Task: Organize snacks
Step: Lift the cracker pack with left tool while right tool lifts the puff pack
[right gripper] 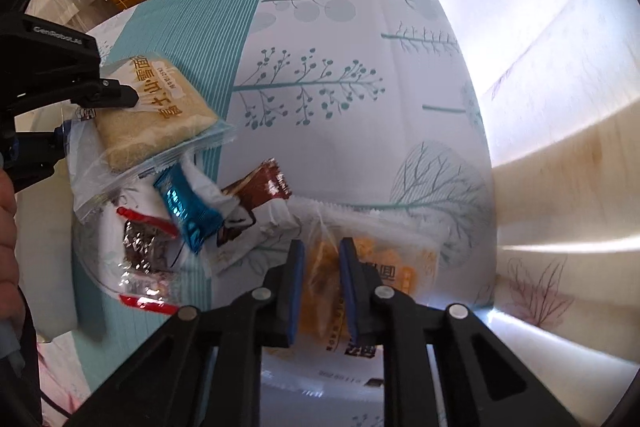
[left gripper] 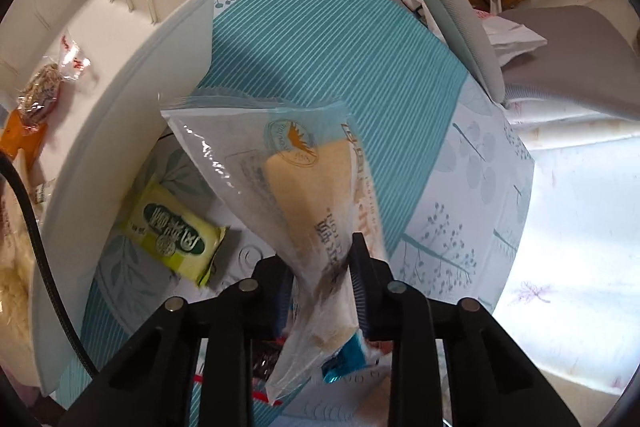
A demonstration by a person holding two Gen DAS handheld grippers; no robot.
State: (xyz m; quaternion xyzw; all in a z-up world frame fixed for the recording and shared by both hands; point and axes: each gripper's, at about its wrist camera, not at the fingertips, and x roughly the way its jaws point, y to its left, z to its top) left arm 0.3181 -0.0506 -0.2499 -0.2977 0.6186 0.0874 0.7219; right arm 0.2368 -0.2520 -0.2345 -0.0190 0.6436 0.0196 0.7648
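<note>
My left claw is pinching the clear cake packet at the lower middle of the frame, beside the white bin. My right claw is standing apart around an orange snack bag.

Clear-wrapped pale yellow cake packet lifted off the tablecloth, tilted, its lower end pinched, wrapper top fanning toward 11 o'clock. Yellow-green sachet flat on the cloth at 9 o'clock of it, just beside the white bin. Inside that bin, a twist-wrapped brown candy on the floor. In the right wrist view: orange snack bag lying flat at 6 o'clock; blue packet, brown packet and red-edged foil packet heaped together at 8 o'clock.
</note>
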